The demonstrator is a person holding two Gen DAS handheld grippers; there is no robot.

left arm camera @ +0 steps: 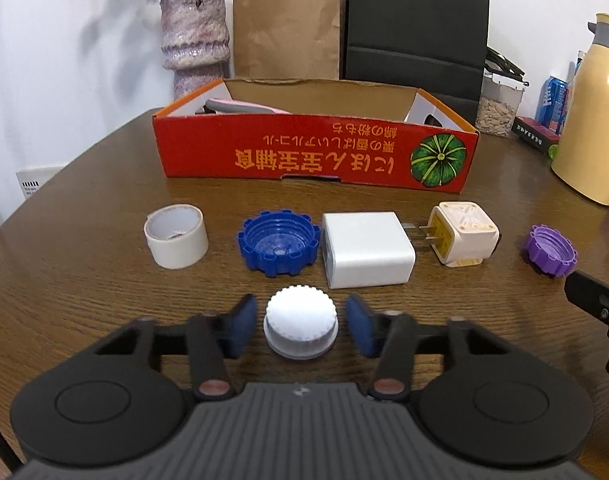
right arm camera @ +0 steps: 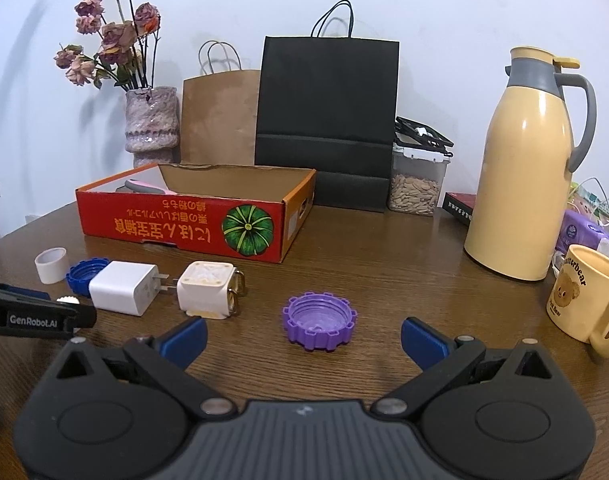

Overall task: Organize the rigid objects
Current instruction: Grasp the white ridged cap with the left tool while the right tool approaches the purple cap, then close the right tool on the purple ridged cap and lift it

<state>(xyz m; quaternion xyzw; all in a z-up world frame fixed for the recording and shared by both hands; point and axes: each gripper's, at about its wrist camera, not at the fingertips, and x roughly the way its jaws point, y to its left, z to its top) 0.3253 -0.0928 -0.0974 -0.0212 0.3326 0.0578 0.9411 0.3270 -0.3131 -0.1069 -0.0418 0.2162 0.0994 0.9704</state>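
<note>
On the table, a white cap (left arm camera: 301,327) sits squarely between the blue pads (left arm camera: 240,326) of the left tool (left arm camera: 301,330), narrow gaps either side, not yet clamped. The right tool (right arm camera: 302,340) hangs wide apart behind the purple cap (right arm camera: 318,320); the box (left arm camera: 312,148) lies beyond.

My left gripper (left arm camera: 301,326) points down at a slant, its two blue pads (left arm camera: 240,326) set on either side of the white cap (left arm camera: 301,330), a thin gap visible on each side; the pads do not press on it. My right gripper (right arm camera: 303,340) is tilted slightly downward, jaws spread wide, blue pads (right arm camera: 186,338) well apart with nothing between them. It sits to the right of the left gripper.
</note>
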